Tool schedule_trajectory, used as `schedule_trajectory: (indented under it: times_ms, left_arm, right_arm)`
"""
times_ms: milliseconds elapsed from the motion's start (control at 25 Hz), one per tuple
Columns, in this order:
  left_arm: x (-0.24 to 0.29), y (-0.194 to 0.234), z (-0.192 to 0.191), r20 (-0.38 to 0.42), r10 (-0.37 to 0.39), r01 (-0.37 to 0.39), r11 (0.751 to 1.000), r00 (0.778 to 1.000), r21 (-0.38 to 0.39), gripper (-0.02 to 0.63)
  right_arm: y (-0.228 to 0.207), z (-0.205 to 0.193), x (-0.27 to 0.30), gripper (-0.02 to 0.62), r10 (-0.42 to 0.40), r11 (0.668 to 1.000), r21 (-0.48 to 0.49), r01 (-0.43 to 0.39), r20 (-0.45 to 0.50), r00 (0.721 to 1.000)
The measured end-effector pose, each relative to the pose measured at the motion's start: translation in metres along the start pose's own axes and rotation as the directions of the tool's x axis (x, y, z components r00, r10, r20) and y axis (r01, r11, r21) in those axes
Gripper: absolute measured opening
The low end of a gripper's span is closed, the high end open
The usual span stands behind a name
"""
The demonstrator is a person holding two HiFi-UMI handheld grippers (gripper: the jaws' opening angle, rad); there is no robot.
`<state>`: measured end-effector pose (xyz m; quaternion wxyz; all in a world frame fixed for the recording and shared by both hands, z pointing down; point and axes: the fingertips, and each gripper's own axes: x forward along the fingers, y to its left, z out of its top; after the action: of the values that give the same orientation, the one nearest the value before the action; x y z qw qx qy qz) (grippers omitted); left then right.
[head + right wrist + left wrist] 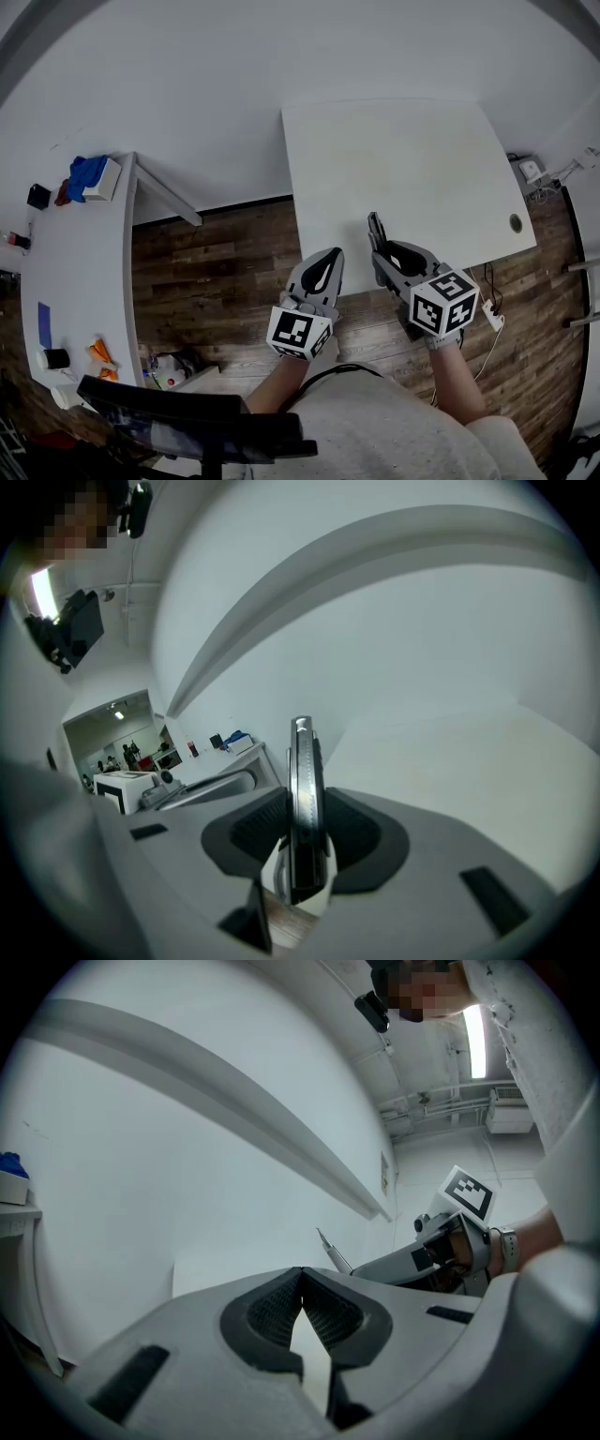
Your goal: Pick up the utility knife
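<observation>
Head view: right gripper (379,251) over near edge of table (403,150), knife (376,229) standing out ahead of jaws and pointing away from body. Left gripper (324,265) just beside it, over floor (225,272), off table.

Reasons for hold:
- Grips knife by its broad flat sides, narrow edge up. In right gripper view, knife (302,789) stands on edge between pads and runs straight along jaw line.
- Judged the firmest hold for a thin flat body: pads on wide faces, little room to twist.
- Tilted somewhat down toward table. No contact between knife and table visible; judged lifted clear, so pick-up looks done or nearly so.

Grippers:
- Right gripper (302,846): jaws apart only by thickness of knife, both pads pressing its sides. Clamped on knife; front end projects well past fingertips, rear end reaches back below pads.
- Left gripper (301,1309): jaws together, pad tips meeting, nothing between, touching nothing. Held level and off to one side; judged idle, kept out of way of right.
- Left gripper view also catches tip of knife (330,1249) sticking out from right gripper (403,1262).

Rest of table bare. Side desk (75,262) at left carries small items, well apart, not involved.

Risk, as judgement: long overhang ahead of pads could let knife pivot if knocked.
</observation>
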<state>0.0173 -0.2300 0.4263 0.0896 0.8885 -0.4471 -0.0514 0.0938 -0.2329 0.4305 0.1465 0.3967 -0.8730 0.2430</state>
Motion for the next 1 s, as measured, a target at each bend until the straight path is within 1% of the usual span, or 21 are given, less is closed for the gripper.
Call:
schedule_trajectory:
  times_ms: [160, 280, 1000]
  left_arm:
    - [-0.001, 0.001, 0.004, 0.007, 0.01, -0.01, 1.0, 1.0, 0.002, 0.008]
    - [-0.005, 0.001, 0.004, 0.007, 0.013, -0.013, 1.0, 1.0, 0.005, 0.008]
    - [-0.014, 0.002, -0.002, 0.002, 0.029, -0.029, 1.0, 1.0, -0.001, 0.008]
  right_arm:
    - [0.002, 0.0, -0.001, 0.13, 0.016, 0.999, 0.042, -0.017, 0.037, 0.999]
    - [0.004, 0.0, -0.003, 0.13, 0.016, 0.998, 0.052, -0.019, 0.062, 0.998]
    - [0.005, -0.005, -0.002, 0.13, -0.015, 0.998, 0.062, 0.009, 0.091, 0.996]
